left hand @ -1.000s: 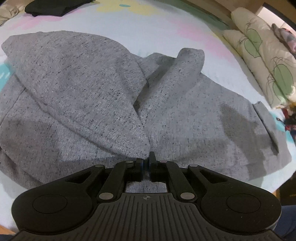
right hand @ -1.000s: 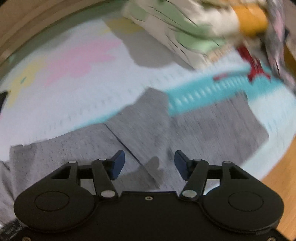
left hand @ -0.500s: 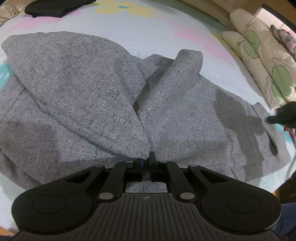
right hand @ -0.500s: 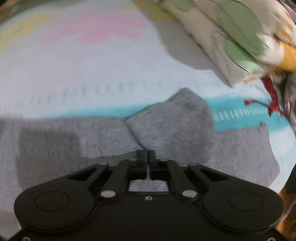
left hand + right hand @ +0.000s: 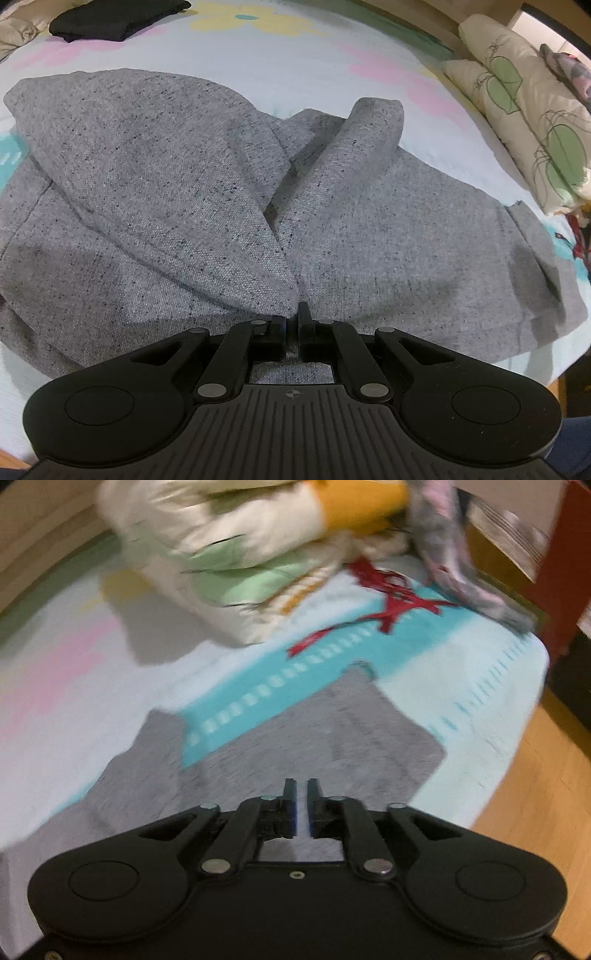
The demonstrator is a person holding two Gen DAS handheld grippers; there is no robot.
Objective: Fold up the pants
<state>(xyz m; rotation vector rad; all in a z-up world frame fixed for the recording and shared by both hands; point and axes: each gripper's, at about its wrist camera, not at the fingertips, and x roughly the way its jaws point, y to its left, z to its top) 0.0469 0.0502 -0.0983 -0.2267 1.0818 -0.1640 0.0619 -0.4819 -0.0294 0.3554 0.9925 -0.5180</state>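
Observation:
The grey speckled pants (image 5: 184, 192) lie crumpled on the bed, one leg doubled over toward the near edge. My left gripper (image 5: 292, 317) is shut on the pants, pinching the point of that folded flap. In the right wrist view, a leg end of the pants (image 5: 362, 731) lies flat on the sheet near the bed's corner. My right gripper (image 5: 301, 790) hovers over it; its jaws are opening, a narrow gap shows, and no cloth is between them. This view is blurred by motion.
The bed sheet (image 5: 295, 55) is pale with pink, yellow and teal patches. Leaf-print pillows (image 5: 517, 110) are stacked at the right. A black folded garment (image 5: 110, 18) lies at the far left. A red strip (image 5: 391, 605) lies near the pillows (image 5: 240, 554). Wooden floor (image 5: 535, 794) lies past the bed's corner.
The right gripper closed on a raised fold of the pant leg, then let it go and swung away; the leg now lies flat. The left gripper kept its grip and stayed put.

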